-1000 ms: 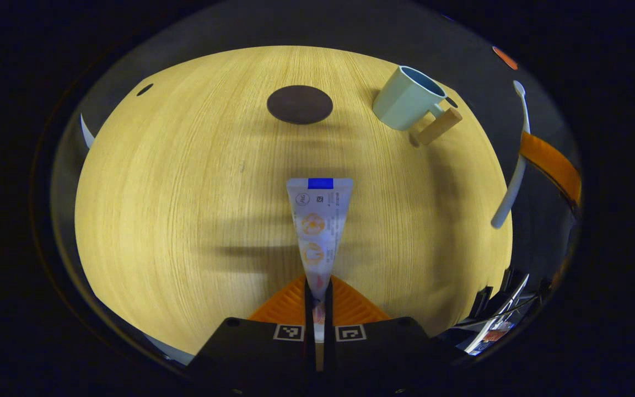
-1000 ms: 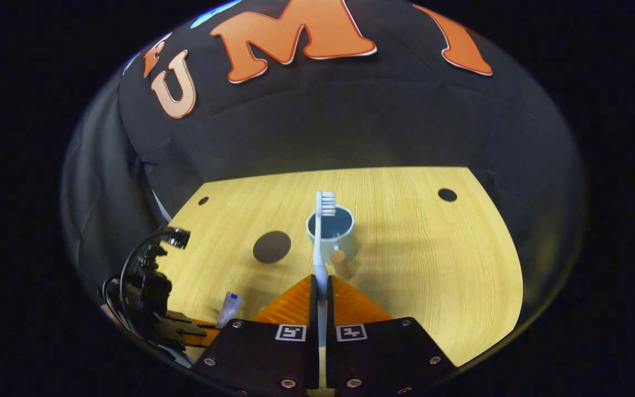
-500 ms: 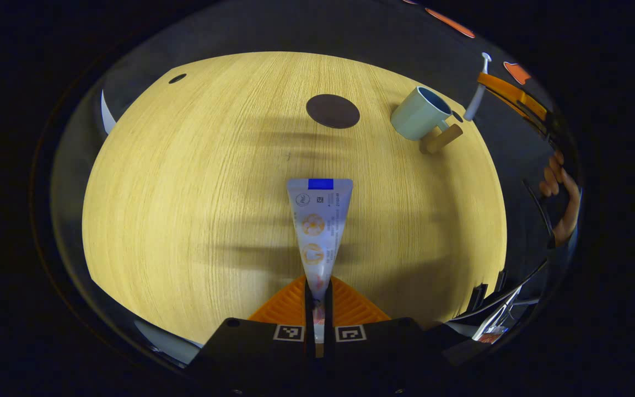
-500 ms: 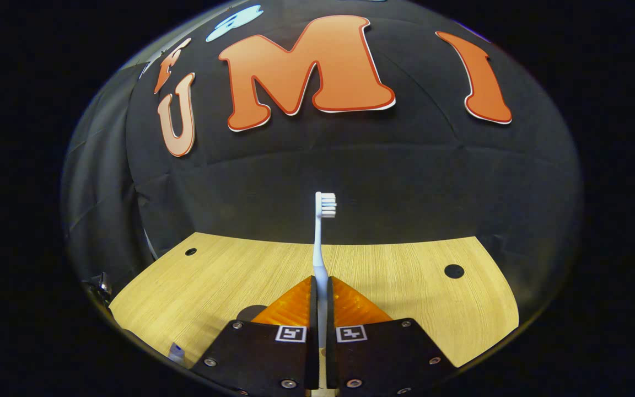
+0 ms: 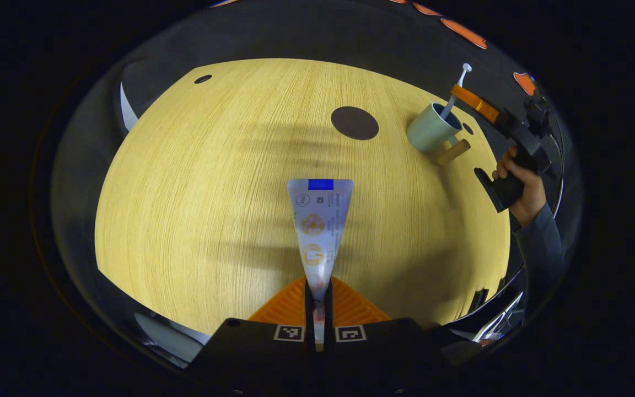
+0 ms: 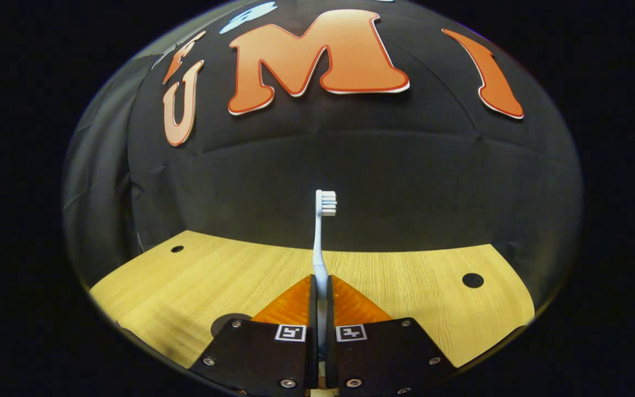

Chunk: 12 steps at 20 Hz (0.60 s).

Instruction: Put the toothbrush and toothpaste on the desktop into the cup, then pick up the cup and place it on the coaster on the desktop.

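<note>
1. Pale wood-grain desktop (image 5: 196, 209) backed by the booth's black cloth wall (image 6: 405, 182); I see both in the left gripper view and the right gripper view.
2. Left gripper (image 5: 317, 298): I read its orange fingers as closed onto the narrow end of the toothpaste (image 5: 318, 226). The tube projects forward from the jaws over the desktop, its wide crimped end farthest from the gripper.
3. Right gripper (image 6: 320, 292): its fingers are clamped on the handle of the toothbrush (image 6: 322, 237). In the right gripper view the brush stands straight out from the jaws, bristle head outermost, against the black wall.
4. In the left gripper view the right gripper appears at the far right, carried by a hand (image 5: 521, 187) in a dark sleeve. The toothbrush it holds slants down, its lower end inside the mouth of the cup (image 5: 433, 129); the brush head sticks up above the rim.
5. Cup: pale green, upright at the far right of the desktop, with a wooden handle (image 5: 452, 151) pointing toward the near right.
6. Coaster (image 5: 355, 122): a dark round disc lying flat, just left of the cup and not touching it.
7. Toothpaste position: well apart from the cup, nearer and to the left of it, with bare desktop between.
8. Small dark holes (image 6: 472, 280) mark the far corners of the desktop.
</note>
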### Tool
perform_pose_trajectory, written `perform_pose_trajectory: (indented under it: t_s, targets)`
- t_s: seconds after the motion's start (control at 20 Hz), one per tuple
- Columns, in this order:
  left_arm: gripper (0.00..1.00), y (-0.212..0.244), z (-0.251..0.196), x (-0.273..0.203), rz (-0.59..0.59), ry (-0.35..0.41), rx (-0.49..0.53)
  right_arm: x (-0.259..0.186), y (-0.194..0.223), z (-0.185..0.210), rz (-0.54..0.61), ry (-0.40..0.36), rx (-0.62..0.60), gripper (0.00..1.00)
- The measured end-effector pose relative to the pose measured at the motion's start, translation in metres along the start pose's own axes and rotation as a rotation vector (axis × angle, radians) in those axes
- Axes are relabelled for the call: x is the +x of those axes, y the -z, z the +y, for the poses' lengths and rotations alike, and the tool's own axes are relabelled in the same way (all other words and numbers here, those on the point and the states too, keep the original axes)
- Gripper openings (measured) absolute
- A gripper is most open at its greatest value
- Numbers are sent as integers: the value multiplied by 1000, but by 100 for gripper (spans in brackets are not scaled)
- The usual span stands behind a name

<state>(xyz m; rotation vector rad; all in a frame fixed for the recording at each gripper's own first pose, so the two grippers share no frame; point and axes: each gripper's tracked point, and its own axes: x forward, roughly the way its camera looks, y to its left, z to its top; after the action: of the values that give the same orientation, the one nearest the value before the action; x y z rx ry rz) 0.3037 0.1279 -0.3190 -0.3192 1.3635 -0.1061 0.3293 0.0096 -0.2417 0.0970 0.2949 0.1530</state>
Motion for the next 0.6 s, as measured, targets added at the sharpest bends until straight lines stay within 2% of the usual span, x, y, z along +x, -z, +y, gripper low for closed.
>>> perform_pose_trajectory:
  t_s: [0.2, 0.35, 0.45, 0.55, 0.6]
  targets:
    - [6, -6, -10, 3, -18, 10, 27, 3, 26, -4, 89, 33, 15, 9]
    - [6, -22, -28, 3, -69, 25, 83, -9, 41, -13, 198, 61, 100, 13]
    - [6, -42, -39, 6, -116, 49, 131, -28, 43, -14, 239, 51, 106, 28]
    - [5, -73, -47, 21, -168, 80, 173, -49, 39, -20, 246, 61, 71, 39]
    - [5, -87, -51, 28, -189, 88, 188, -59, 39, -21, 255, 55, 68, 49]
